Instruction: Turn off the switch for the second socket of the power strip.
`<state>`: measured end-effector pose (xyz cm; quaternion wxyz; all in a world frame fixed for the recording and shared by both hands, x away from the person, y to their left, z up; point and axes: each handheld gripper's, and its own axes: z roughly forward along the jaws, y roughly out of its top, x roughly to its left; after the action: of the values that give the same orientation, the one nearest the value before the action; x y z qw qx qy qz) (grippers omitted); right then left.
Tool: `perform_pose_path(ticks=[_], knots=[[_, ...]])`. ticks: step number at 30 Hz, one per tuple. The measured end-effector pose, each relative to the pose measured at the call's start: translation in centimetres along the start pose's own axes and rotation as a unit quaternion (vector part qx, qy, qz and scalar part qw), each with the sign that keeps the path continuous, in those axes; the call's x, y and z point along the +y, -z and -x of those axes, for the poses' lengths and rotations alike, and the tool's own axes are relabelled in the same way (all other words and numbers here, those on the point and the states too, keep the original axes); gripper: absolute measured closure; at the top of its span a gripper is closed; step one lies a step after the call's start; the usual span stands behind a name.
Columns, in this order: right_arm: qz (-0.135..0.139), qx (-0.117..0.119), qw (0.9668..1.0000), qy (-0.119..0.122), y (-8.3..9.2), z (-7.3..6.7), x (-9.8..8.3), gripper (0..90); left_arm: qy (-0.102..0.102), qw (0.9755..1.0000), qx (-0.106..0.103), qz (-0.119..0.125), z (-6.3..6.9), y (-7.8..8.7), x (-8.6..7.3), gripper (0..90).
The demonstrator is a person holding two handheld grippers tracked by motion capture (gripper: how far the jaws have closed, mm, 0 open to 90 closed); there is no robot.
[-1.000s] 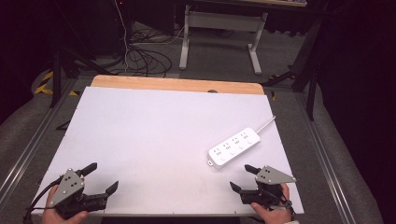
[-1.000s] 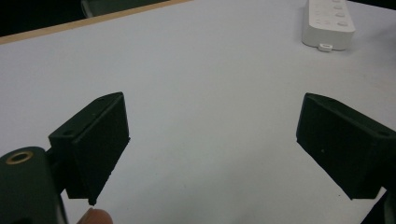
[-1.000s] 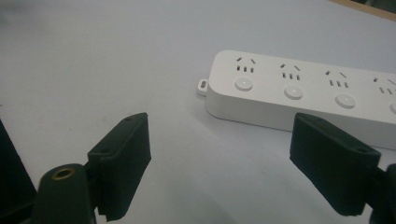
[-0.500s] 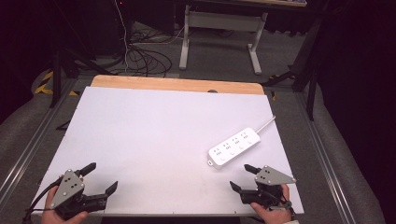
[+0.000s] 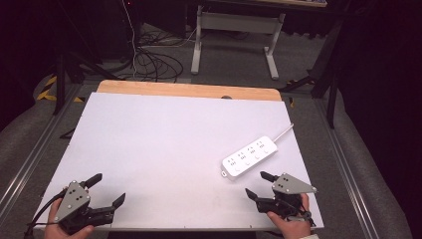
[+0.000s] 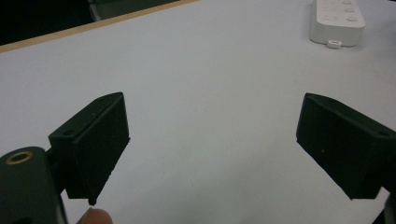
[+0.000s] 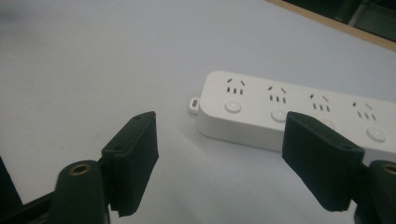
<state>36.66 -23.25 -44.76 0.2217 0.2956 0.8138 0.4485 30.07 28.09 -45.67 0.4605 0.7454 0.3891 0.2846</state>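
The white power strip (image 5: pixel 250 157) lies near the worktop's (image 5: pixel 164 144) right edge, with lots of bare room elsewhere. At the front corners, the left gripper (image 5: pixel 106 190) and right gripper (image 5: pixel 257 185) are both wide open, holding nothing.

dark room | grey carpet floor (image 5: pixel 234 62) | white desk frame (image 5: pixel 236 30) | cables (image 5: pixel 149 59)
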Motion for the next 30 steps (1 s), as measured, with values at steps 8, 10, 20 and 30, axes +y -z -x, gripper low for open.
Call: perform_pose_path(ticks=[8,10,20,30], knots=[[0.002,-0.002,1.0000,0.004,-0.2,0.2,1.3,28.3,0.001,1.0000,0.001,-0.001,0.0,0.1,0.0,10.3],[0.002,-0.003,1.0000,0.002,-0.2,0.4,1.6,28.3,0.002,1.0000,0.002,-0.001,0.0,0.0,0.0,10.3],[0.004,-0.004,1.0000,0.002,-0.4,0.6,2.5,29.5,0.003,1.0000,0.003,-0.003,0.0,0.0,-0.1,10.3],[0.007,-0.024,0.9997,-0.003,-0.2,1.2,3.1,41.6,0.001,1.0000,0.005,-0.006,-0.1,0.0,-0.1,10.3]])
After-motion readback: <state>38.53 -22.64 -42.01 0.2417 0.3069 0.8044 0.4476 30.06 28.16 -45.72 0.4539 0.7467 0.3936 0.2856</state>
